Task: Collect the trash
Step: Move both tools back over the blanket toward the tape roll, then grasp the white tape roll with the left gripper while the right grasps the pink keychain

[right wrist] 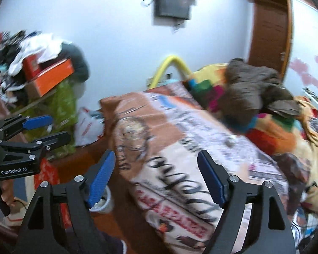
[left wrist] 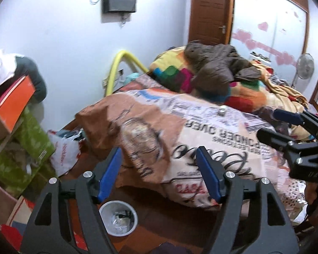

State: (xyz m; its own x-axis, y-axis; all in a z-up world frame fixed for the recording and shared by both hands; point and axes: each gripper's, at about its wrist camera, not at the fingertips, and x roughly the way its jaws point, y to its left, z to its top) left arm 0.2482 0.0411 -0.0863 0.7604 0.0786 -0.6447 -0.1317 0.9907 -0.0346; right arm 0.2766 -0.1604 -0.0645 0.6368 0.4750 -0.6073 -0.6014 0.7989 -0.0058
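Note:
A pale round bin (left wrist: 118, 218) with crumpled scraps inside stands on the brown floor beside the bed, just below my left gripper (left wrist: 158, 154). That gripper hangs open over the bed's near corner with nothing between its blue pads. A small pale scrap (left wrist: 222, 110) lies on the newspaper-print bedcover (left wrist: 212, 131) further back. My right gripper (right wrist: 155, 156) is also open and empty above the same cover (right wrist: 180, 169). Its left finger hides most of the bin (right wrist: 106, 203). Each gripper shows in the other's view: the right gripper (left wrist: 271, 124), the left gripper (right wrist: 60, 127).
A white plastic bag (left wrist: 63, 150) lies on the floor by green boxes (left wrist: 31, 139) and an orange box (left wrist: 17, 101) stacked at the left. A brown jacket (left wrist: 216, 63) and bright blankets are heaped on the bed. A wooden door (left wrist: 209, 10) and a fan (left wrist: 305, 65) stand behind.

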